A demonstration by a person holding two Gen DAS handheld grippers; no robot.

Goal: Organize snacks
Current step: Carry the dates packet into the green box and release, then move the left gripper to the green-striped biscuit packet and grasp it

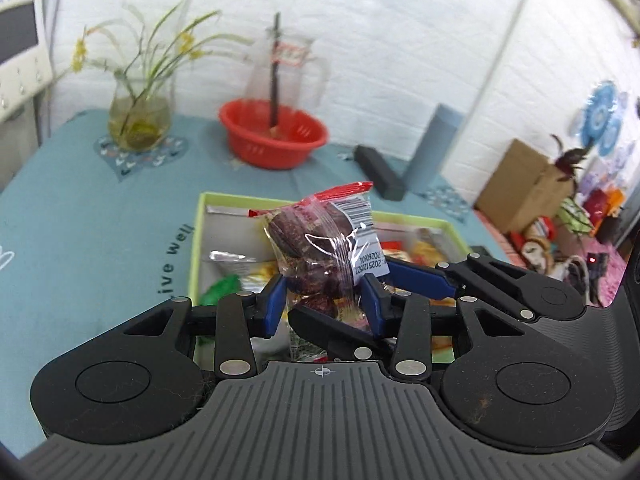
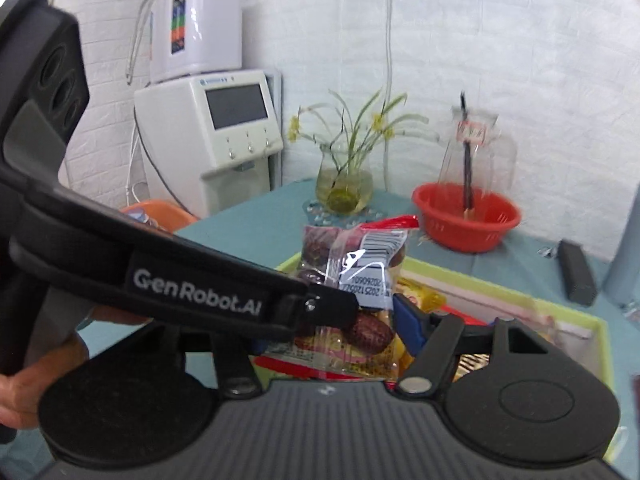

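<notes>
Nearest my left-wrist lens, the left tongs (image 1: 326,300) are pinching the lower part of a clear packet of dates (image 1: 320,246), which is standing upright at frame centre above the green box (image 1: 198,240) of mixed snacks on the worktop (image 1: 92,220). From the lower right, the right tongs (image 1: 400,280) are closing on the same packet, though I cannot tell whether they are gripping it. I am judging this as a handover or a two-handed sort. Next I am needing one pair to let go, then a free spot in the box.
</notes>
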